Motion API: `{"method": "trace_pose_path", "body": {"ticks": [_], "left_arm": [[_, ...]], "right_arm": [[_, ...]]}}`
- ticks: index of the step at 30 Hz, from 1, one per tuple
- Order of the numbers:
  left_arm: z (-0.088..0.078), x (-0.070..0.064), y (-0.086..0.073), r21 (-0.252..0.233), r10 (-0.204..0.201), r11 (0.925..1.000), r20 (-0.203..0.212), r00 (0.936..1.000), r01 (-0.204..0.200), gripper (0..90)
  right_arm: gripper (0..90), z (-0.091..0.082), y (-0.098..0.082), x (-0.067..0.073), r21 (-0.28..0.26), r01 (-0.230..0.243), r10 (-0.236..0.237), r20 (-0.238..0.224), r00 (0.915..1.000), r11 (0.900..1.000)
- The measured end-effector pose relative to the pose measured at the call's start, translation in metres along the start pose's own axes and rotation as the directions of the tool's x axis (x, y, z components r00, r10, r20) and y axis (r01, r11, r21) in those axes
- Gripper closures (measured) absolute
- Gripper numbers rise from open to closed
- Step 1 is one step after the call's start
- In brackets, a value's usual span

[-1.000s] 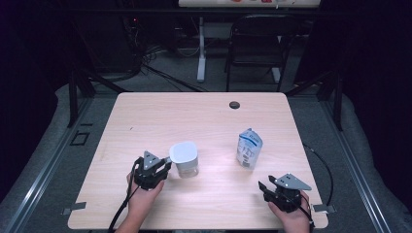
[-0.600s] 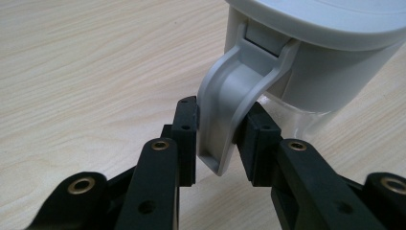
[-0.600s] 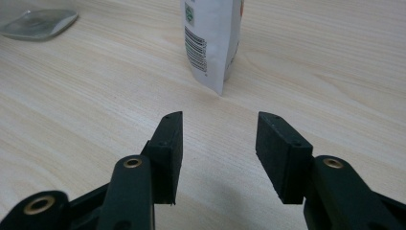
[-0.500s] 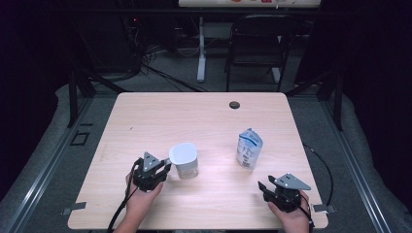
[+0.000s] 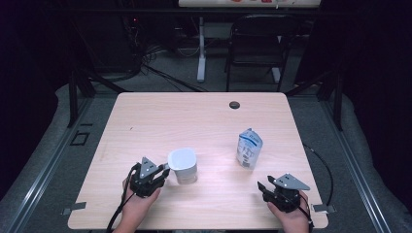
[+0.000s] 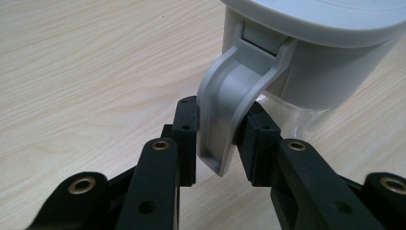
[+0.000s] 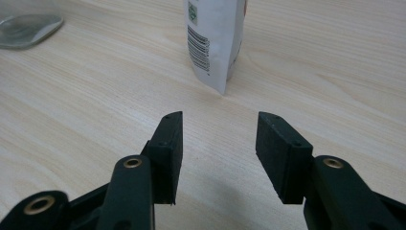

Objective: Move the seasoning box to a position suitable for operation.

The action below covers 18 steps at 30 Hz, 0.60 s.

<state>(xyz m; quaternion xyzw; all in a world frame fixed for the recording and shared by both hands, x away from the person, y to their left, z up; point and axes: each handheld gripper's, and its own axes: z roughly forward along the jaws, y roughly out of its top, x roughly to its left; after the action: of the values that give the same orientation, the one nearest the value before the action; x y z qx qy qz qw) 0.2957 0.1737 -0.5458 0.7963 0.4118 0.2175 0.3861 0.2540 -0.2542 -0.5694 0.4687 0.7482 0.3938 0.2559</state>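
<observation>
A white jug [image 5: 183, 165] with a grey lid stands at the front left of the wooden table [image 5: 145, 121]. My left gripper [image 5: 165, 171] reaches it from the left. In the left gripper view my left gripper [image 6: 220, 124] is shut on the jug's grey handle [image 6: 234, 96], with a pad pressed against each side of it. A white and blue pouch [image 5: 249, 148] stands upright to the right of the jug. My right gripper [image 5: 265, 187] rests near the front right edge. It stands open [image 7: 220, 139] with nothing between its fingers and points at the pouch [image 7: 215, 38], a short way off.
A dark round hole [image 5: 234, 105] sits in the table near its far edge. Behind the table stand a black chair [image 5: 257, 43] and a white desk leg [image 5: 201, 53], with cables on the floor. The jug's clear base [image 7: 26, 28] lies far left in the right gripper view.
</observation>
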Motion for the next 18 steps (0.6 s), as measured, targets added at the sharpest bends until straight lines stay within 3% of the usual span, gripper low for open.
{"method": "trace_pose_path", "body": {"ticks": [18], "left_arm": [[-0.023, -0.008, -0.017, 0.006, 0.038, 0.9993, 0.044, 0.9983, -0.038, 71.3]], "right_arm": [[52.9, 0.001, 0.0, 0.003, 0.009, 0.009, -0.009, -0.009, 0.9999, 1.0]]}}
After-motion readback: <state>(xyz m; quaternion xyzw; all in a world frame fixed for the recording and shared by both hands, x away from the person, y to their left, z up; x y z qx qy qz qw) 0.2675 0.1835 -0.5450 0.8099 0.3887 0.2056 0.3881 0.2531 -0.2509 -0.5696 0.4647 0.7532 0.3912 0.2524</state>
